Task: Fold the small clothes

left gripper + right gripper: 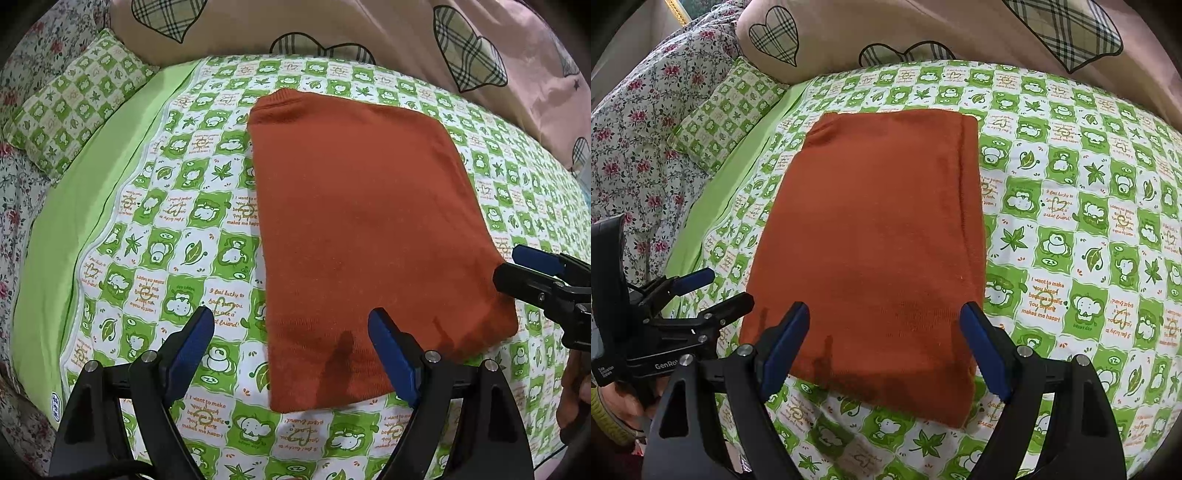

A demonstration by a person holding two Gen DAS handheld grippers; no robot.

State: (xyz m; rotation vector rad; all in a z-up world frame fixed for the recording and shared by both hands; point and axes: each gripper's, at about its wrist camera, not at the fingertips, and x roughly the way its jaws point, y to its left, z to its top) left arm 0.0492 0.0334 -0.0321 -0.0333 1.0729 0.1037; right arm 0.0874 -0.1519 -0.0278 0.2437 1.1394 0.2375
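Bed (122,177): green checked sheet with cartoon prints, heart-patterned quilt (369,29) at far edge, small matching pillow (70,103) far left.
Garment (369,229): rust-orange, folded into a flat rectangle, lying mid-bed.
Left tool (291,350): released, blue pads spread, over garment's near-left corner.
Right tool (884,347): released, straddling the near edge.
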